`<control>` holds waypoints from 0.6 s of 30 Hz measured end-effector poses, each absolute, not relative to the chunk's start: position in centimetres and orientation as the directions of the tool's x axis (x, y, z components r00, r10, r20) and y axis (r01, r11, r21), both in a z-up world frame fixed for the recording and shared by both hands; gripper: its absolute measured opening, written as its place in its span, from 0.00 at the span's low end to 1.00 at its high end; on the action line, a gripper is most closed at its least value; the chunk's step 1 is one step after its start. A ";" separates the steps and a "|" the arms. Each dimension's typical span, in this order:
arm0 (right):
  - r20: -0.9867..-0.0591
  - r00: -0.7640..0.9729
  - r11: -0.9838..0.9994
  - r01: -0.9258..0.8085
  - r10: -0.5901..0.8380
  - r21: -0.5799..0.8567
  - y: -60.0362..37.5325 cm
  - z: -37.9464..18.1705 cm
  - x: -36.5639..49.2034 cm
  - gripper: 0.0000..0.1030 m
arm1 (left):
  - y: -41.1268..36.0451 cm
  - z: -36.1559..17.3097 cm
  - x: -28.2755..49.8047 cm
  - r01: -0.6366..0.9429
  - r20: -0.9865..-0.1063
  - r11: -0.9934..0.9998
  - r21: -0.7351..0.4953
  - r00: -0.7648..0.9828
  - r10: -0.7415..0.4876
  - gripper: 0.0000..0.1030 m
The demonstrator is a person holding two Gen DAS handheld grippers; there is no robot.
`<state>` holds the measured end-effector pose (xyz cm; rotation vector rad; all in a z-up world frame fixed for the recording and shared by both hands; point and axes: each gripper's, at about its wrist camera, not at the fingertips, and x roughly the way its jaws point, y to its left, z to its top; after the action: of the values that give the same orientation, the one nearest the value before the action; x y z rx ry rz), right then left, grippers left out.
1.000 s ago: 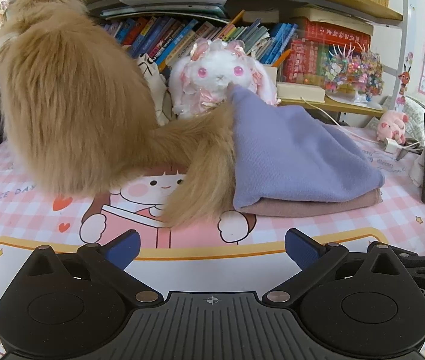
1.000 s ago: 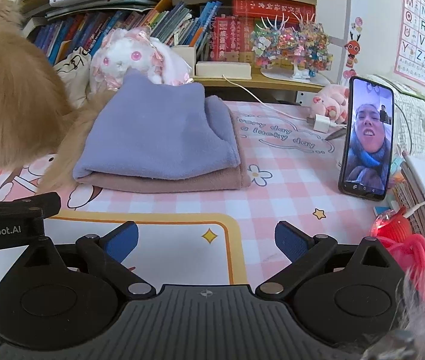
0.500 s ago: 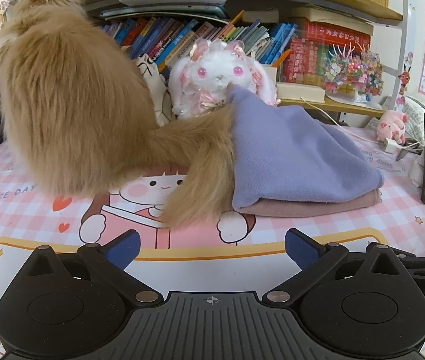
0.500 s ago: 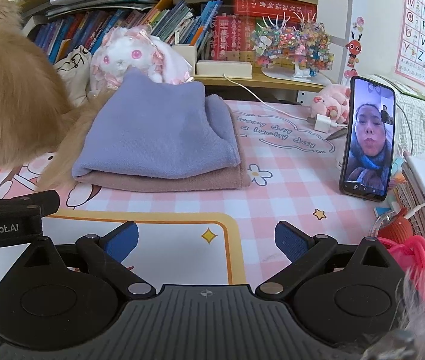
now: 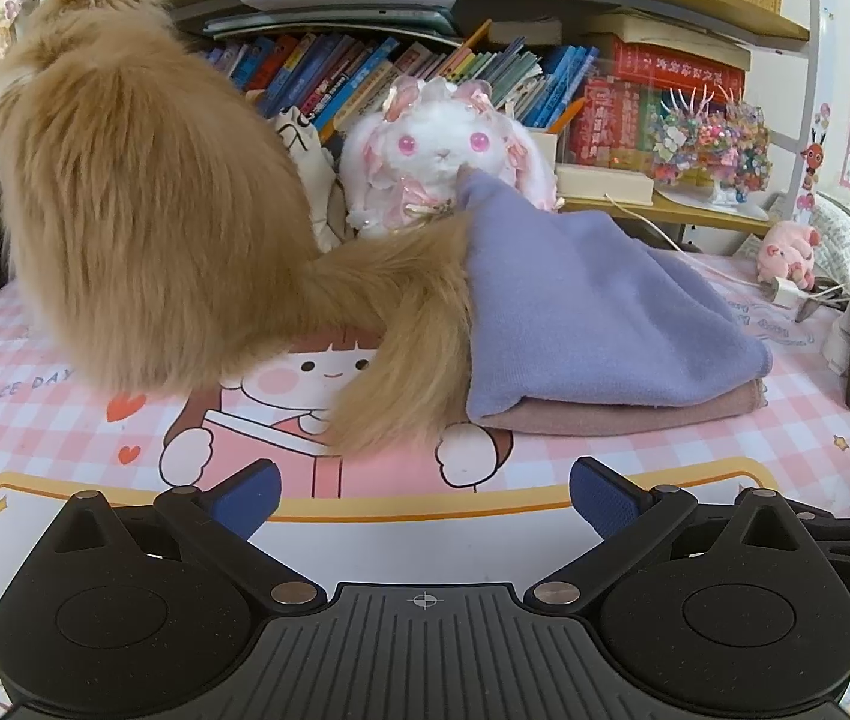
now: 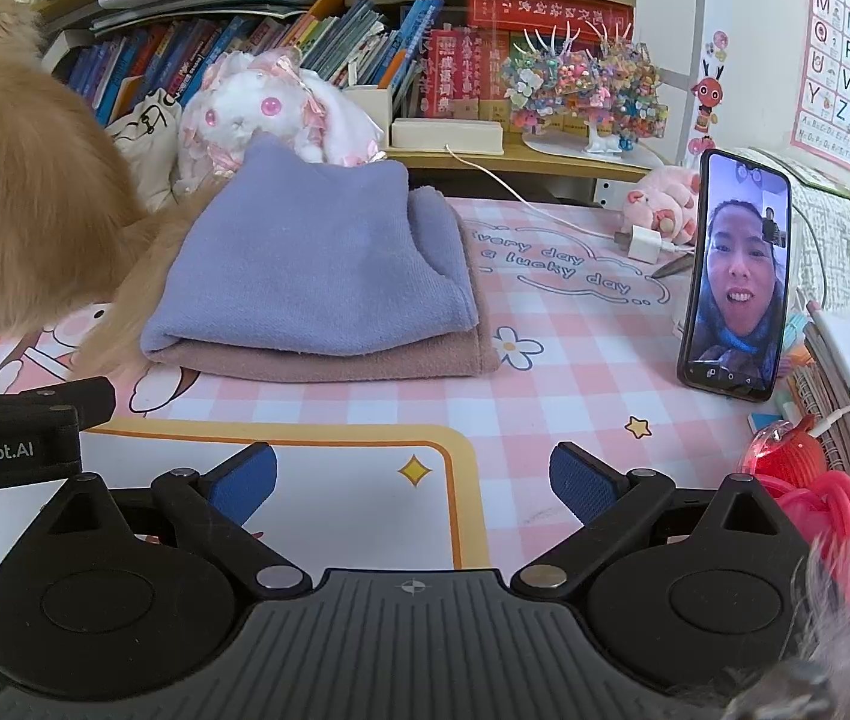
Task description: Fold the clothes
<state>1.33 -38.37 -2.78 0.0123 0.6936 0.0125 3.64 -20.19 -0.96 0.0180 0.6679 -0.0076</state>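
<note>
A folded lilac cloth [image 5: 593, 312] [image 6: 317, 276] lies on top of a folded dusty-pink cloth [image 5: 617, 417] [image 6: 341, 363] on the pink checked table mat [image 6: 575, 396]. My left gripper [image 5: 425, 495] is open, low over the mat's white panel, well short of the stack. My right gripper [image 6: 413, 483] is open too, held beside the left one, with nothing between its blue pads [image 6: 581, 483]. A fluffy ginger cat [image 5: 143, 204] [image 6: 11, 198] sits left of the stack, its tail [image 5: 413, 360] lying against the cloths' left edge.
A white plush rabbit [image 5: 443, 156] and a bookshelf [image 5: 485, 78] stand behind the stack. A propped phone [image 6: 737, 276] with a video call, a charger and cable [image 6: 644, 243], a pink plush [image 6: 662, 204], notebooks and a red-pink object [image 6: 809, 474] crowd the right side.
Both grippers stay where they were, open. Only the cat shifts slightly and the picture on the phone screen changes.
</note>
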 end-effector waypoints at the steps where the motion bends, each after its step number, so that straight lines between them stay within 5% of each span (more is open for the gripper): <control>1: -0.640 0.769 1.000 -0.008 0.016 0.015 -38.4 -2.8 1.3 0.95 | -20.2 -1.0 3.6 0.014 -0.620 1.000 0.014 0.785 -0.002 1.00; 18: -0.646 0.763 1.000 -0.014 0.019 0.013 -38.3 -2.9 1.7 0.95 | -20.0 -1.0 4.0 0.013 -0.632 1.000 0.000 0.775 -0.010 1.00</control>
<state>1.73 -38.33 -2.91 0.0071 0.7026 0.0181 3.96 -19.98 -1.02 0.0043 0.6843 -0.0124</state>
